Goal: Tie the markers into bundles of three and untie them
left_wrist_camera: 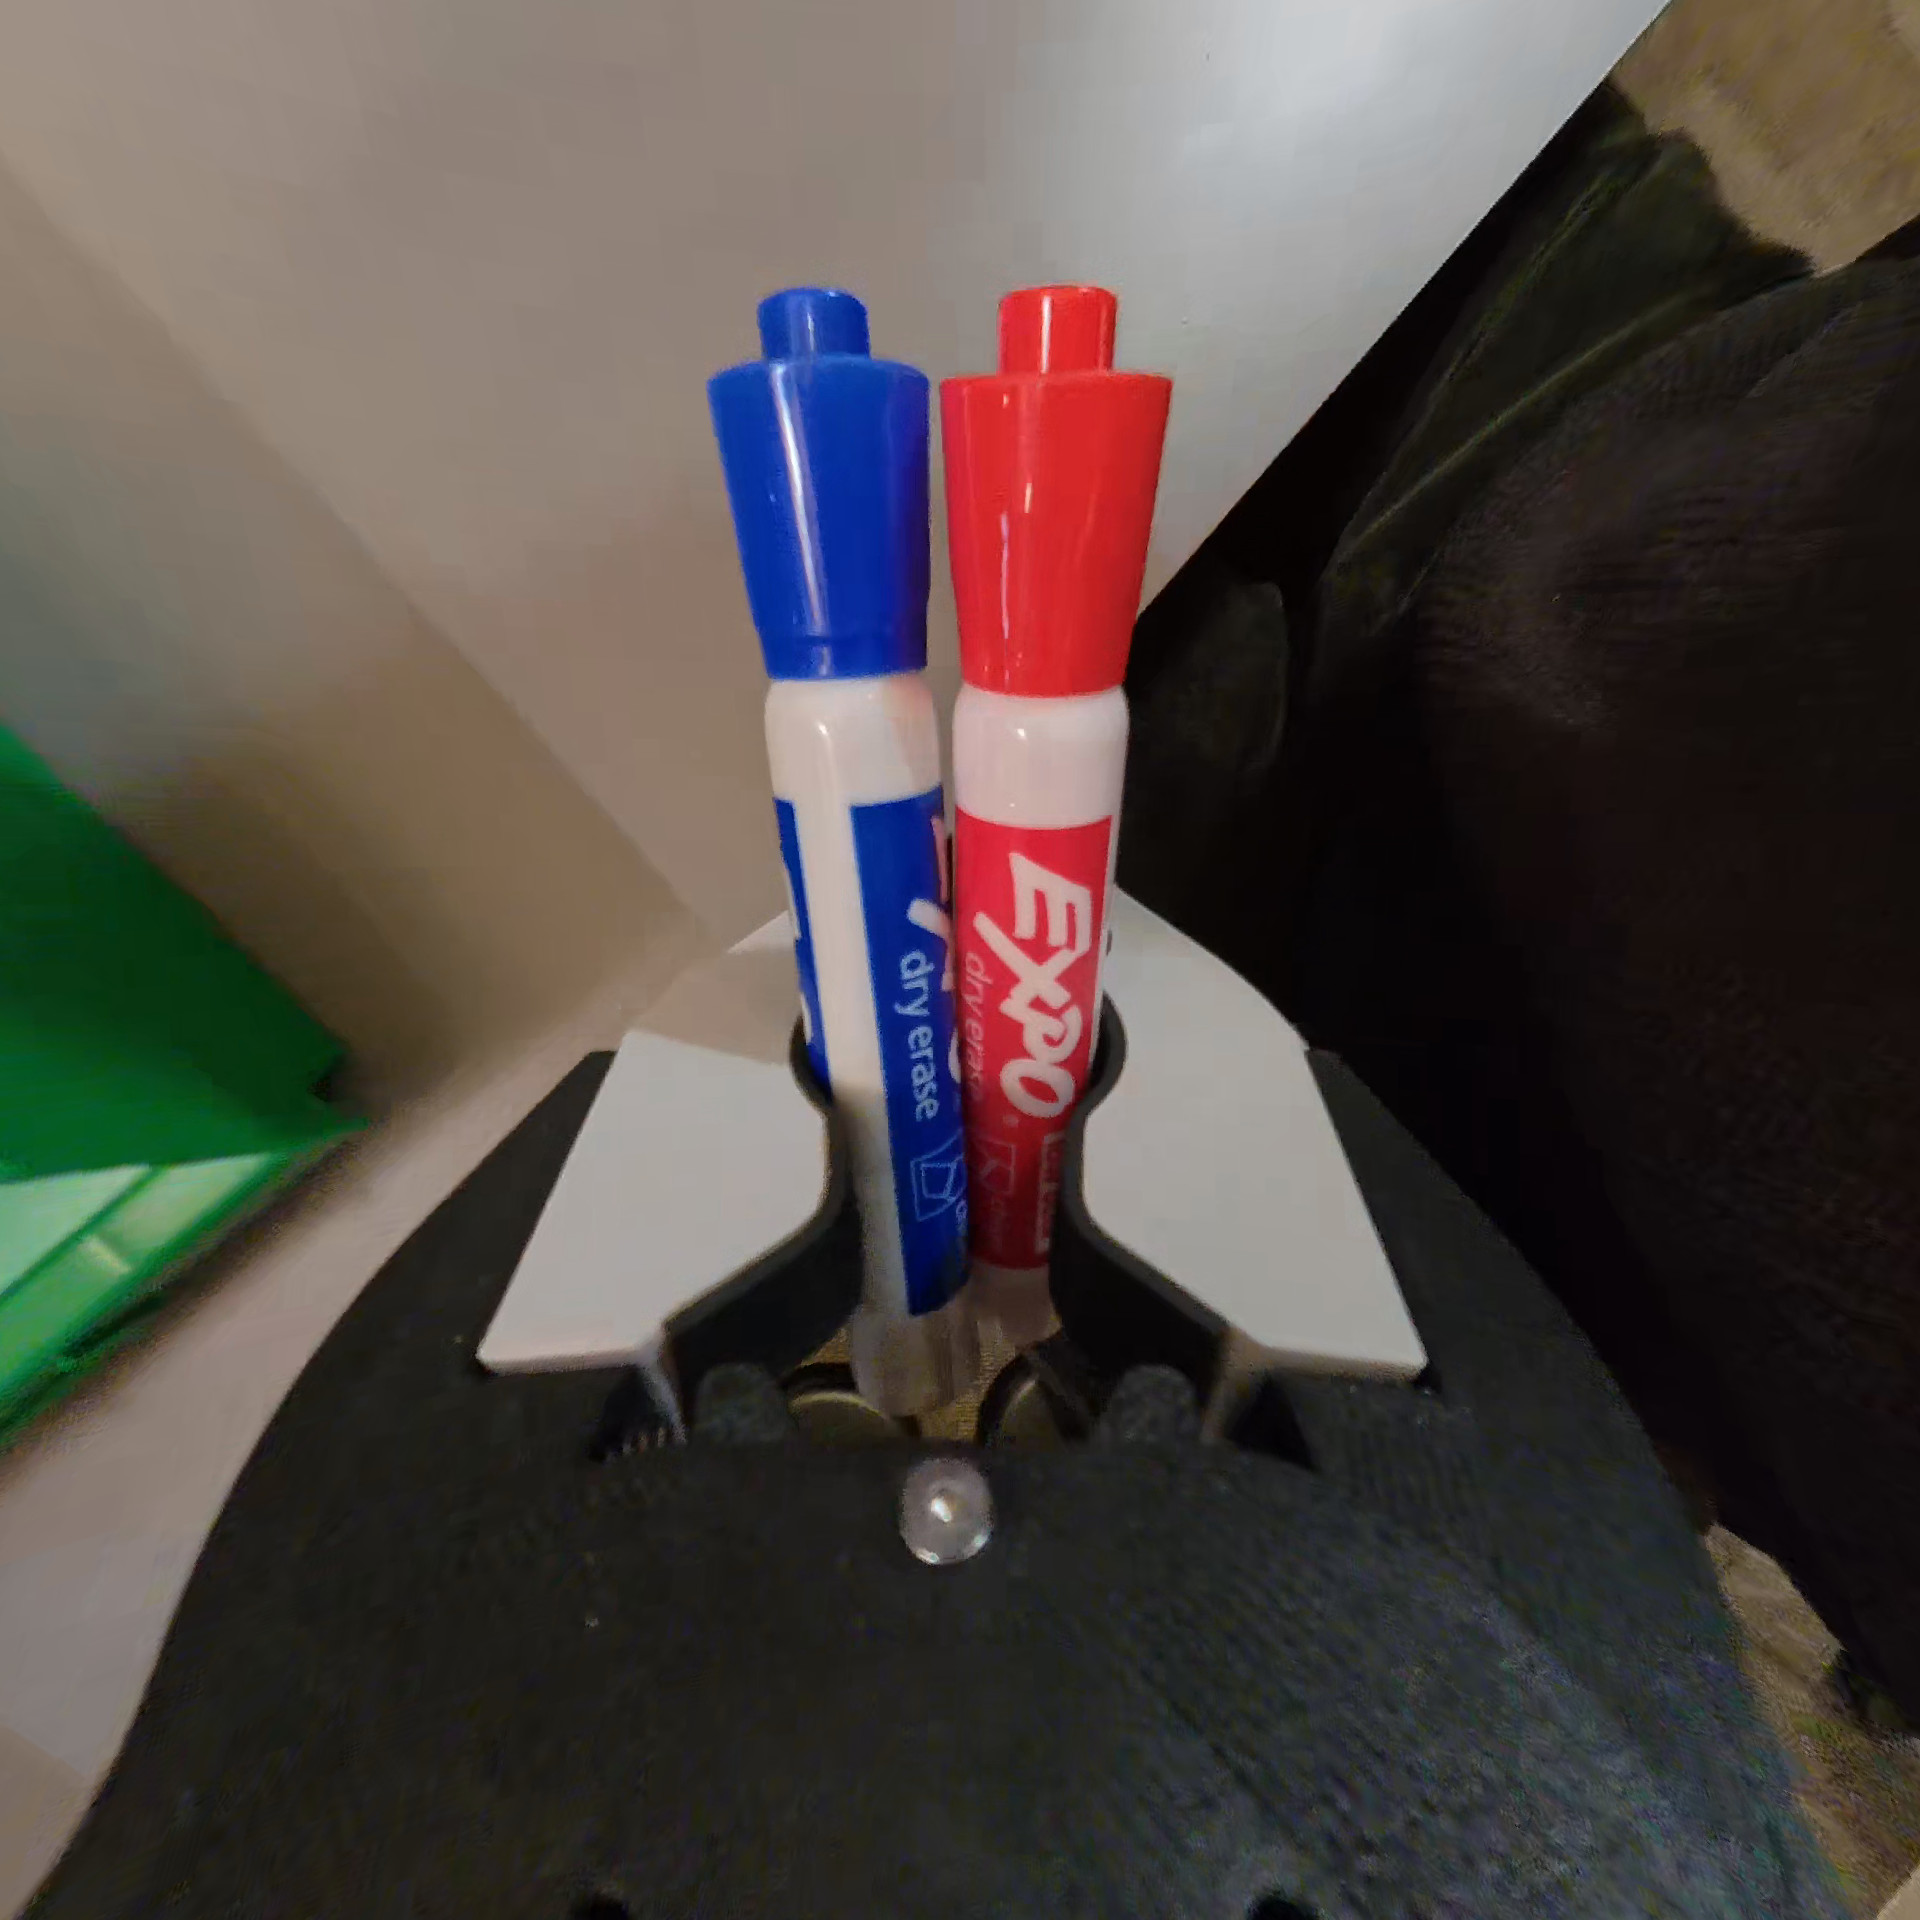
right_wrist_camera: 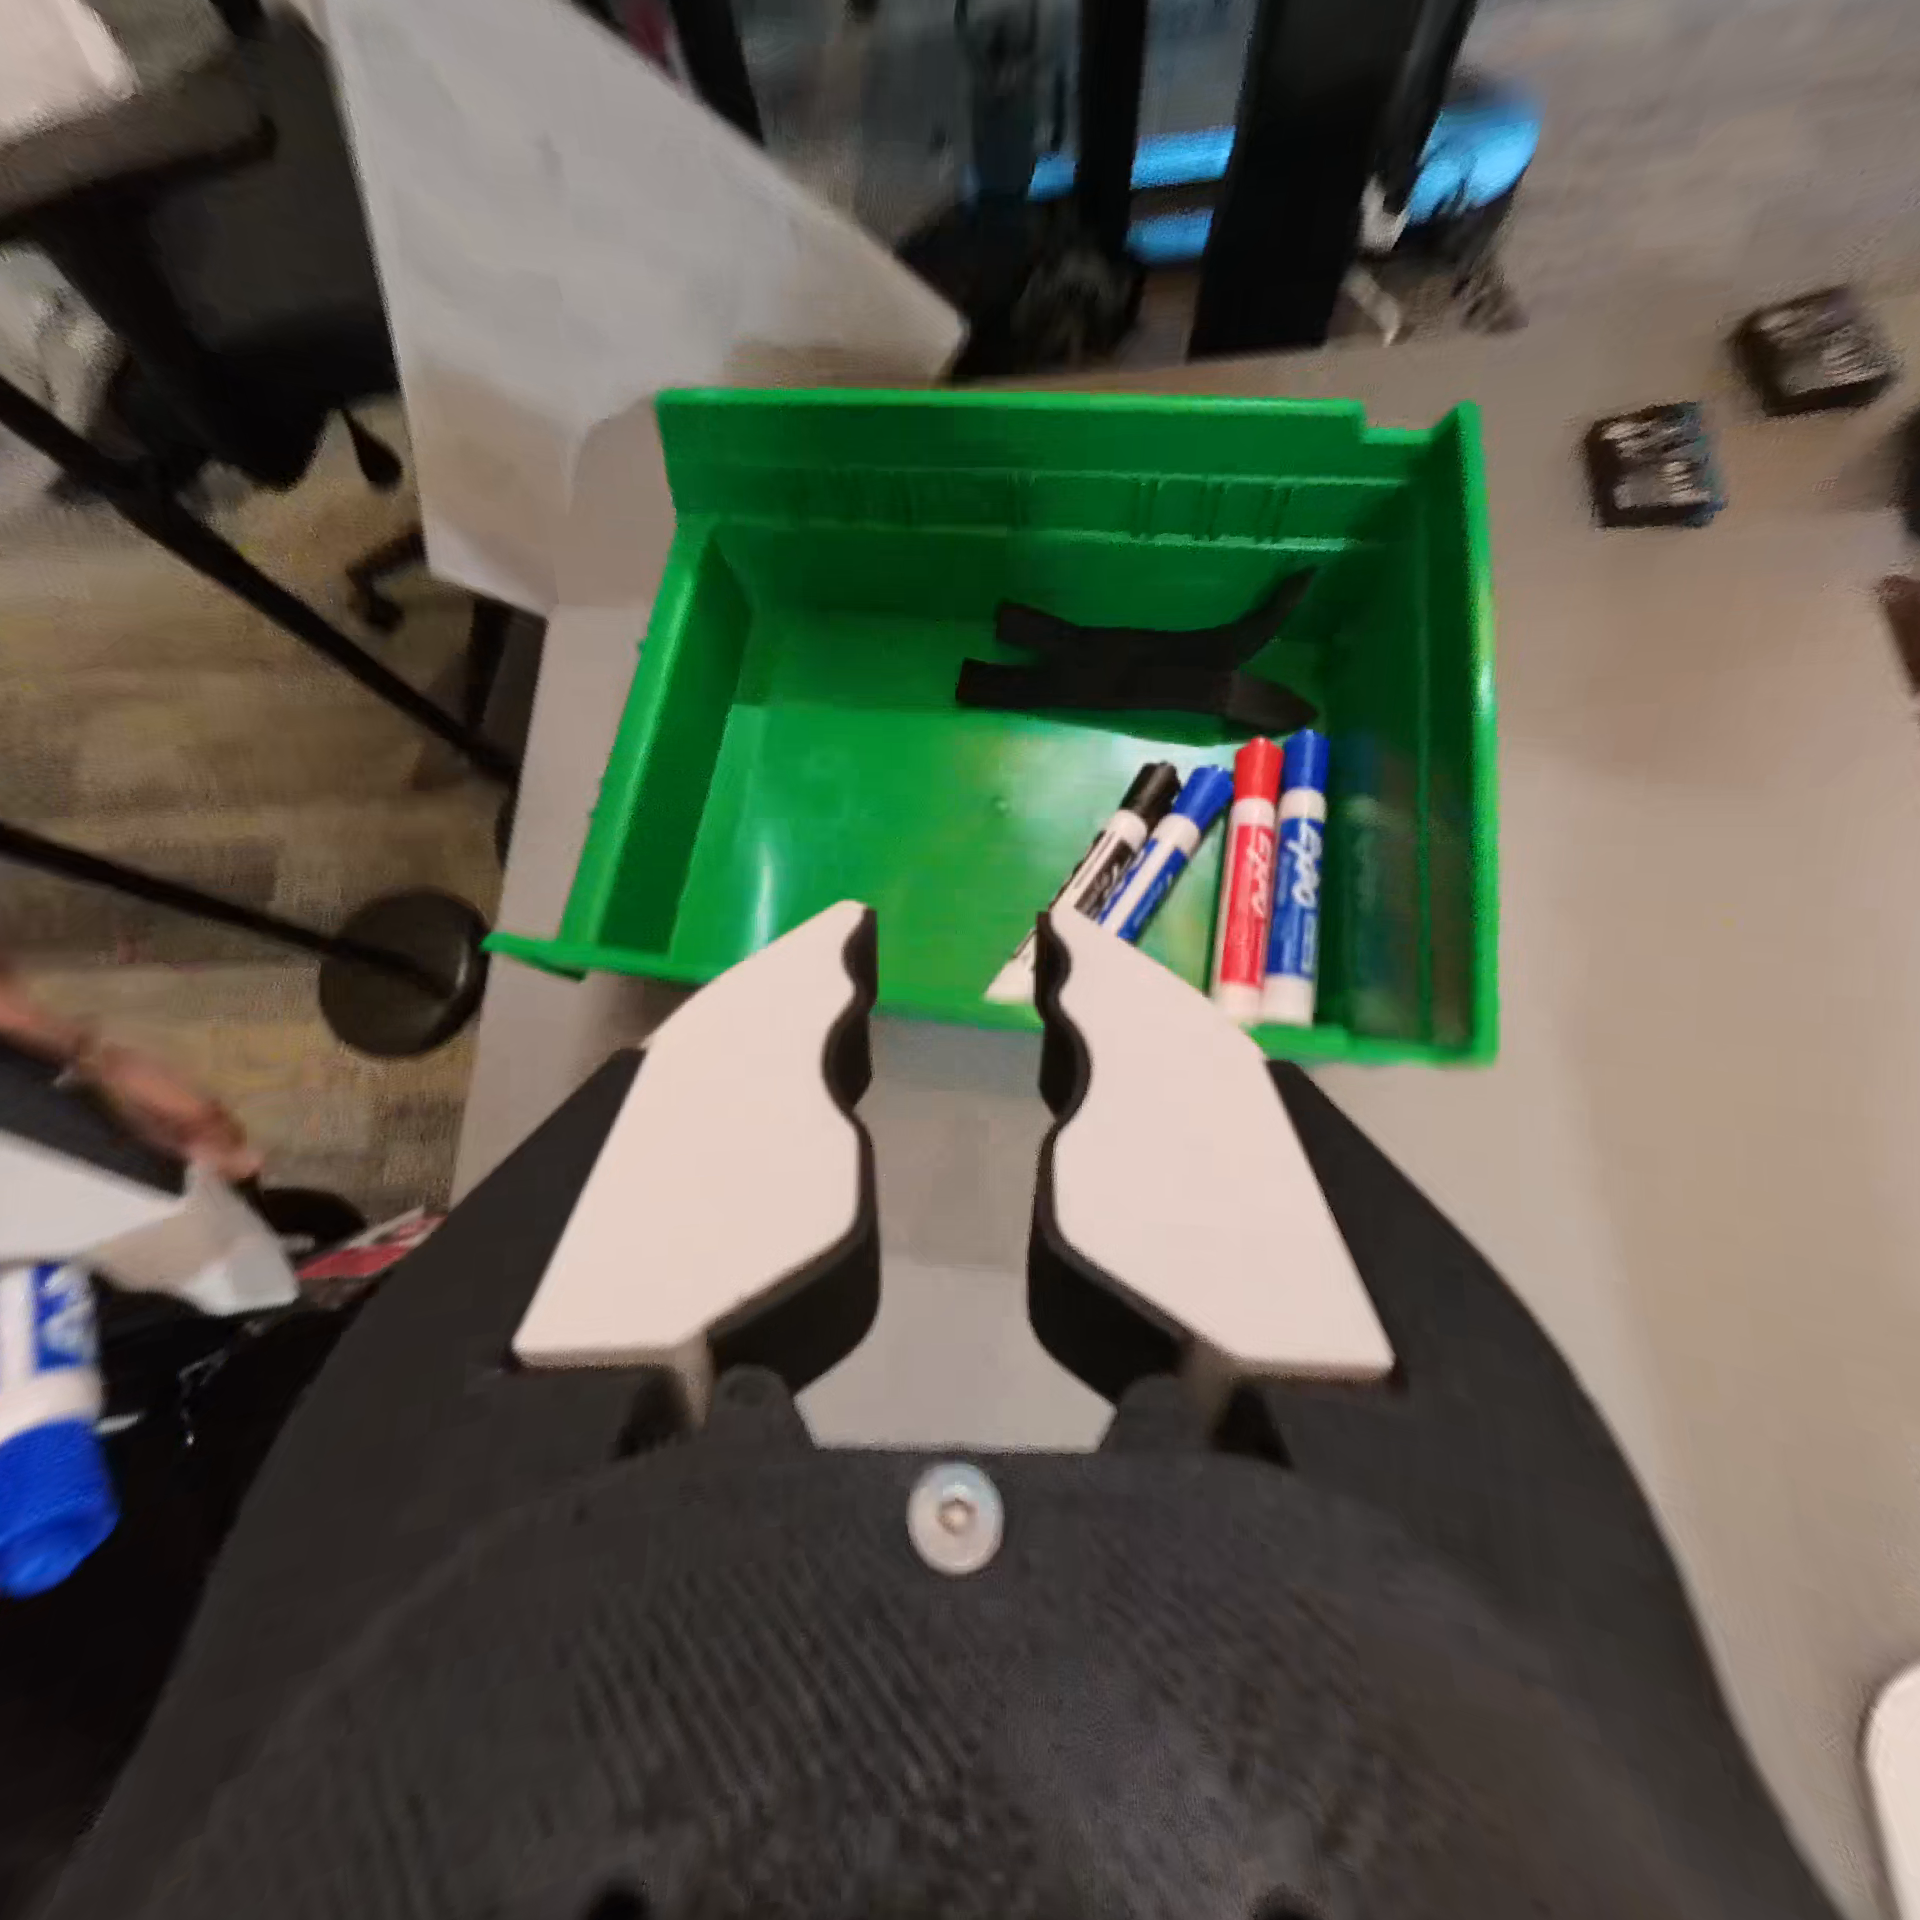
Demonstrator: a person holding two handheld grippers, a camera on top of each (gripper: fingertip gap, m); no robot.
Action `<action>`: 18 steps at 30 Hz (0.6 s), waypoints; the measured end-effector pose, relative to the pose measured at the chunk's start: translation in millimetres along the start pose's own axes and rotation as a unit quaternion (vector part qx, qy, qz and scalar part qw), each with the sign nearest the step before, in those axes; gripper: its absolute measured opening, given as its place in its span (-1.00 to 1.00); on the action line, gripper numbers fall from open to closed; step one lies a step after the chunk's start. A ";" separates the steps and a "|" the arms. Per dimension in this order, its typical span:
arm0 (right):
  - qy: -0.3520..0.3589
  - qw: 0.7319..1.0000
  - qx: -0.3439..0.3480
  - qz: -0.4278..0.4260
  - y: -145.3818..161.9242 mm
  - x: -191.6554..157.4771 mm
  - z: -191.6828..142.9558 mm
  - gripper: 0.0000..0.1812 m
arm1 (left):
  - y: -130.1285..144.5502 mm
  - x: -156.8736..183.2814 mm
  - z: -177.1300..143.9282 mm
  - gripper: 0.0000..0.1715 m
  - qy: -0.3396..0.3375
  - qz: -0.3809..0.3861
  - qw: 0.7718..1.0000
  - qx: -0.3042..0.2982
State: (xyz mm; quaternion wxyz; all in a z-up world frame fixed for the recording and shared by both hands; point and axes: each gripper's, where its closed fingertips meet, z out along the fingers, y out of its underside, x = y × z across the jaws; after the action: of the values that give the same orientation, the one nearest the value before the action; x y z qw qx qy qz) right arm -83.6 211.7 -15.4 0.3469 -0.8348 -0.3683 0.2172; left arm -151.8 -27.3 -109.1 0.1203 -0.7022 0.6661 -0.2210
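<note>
In our left gripper [left_wrist_camera: 956,1049] we clamp a blue-capped marker [left_wrist_camera: 862,831] and a red-capped marker [left_wrist_camera: 1039,831] side by side, caps pointing away. Our right gripper [right_wrist_camera: 956,956] hangs empty with its jaws apart, just near of a green bin [right_wrist_camera: 1039,468]. Inside, at the right, lie four more markers [right_wrist_camera: 1262,883], with black straps [right_wrist_camera: 1122,665] farther back. The bin sits on a pale grey surface [right_wrist_camera: 1662,935]; carpet [right_wrist_camera: 208,675] lies to the left.

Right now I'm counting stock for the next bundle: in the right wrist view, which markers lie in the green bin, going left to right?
Black-capped marker → blue-capped marker beside it → red-capped marker → second blue-capped marker, all on the floor of the green plastic bin.
</note>
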 end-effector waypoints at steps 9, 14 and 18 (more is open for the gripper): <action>0.013 0.949 -0.315 -0.002 22.0 45.5 140.7 -0.68 | 33.5 10.4 -5.2 -0.50 0.013 -0.030 0.999 0.014; 0.045 0.918 -0.393 0.005 50.5 61.0 163.0 -0.66 | 47.6 15.1 -5.5 -0.50 0.013 -0.046 0.999 0.019; 0.036 0.906 -0.422 0.011 64.8 60.6 167.9 -0.75 | 56.2 22.5 -6.3 -0.50 0.015 -0.055 0.998 0.015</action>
State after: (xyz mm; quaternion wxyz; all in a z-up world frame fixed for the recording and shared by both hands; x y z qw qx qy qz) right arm -118.8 296.9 -181.5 -0.0278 -0.9142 -0.4041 0.0151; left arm -204.0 -53.4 -126.2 0.1085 -0.7324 0.6247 -0.2481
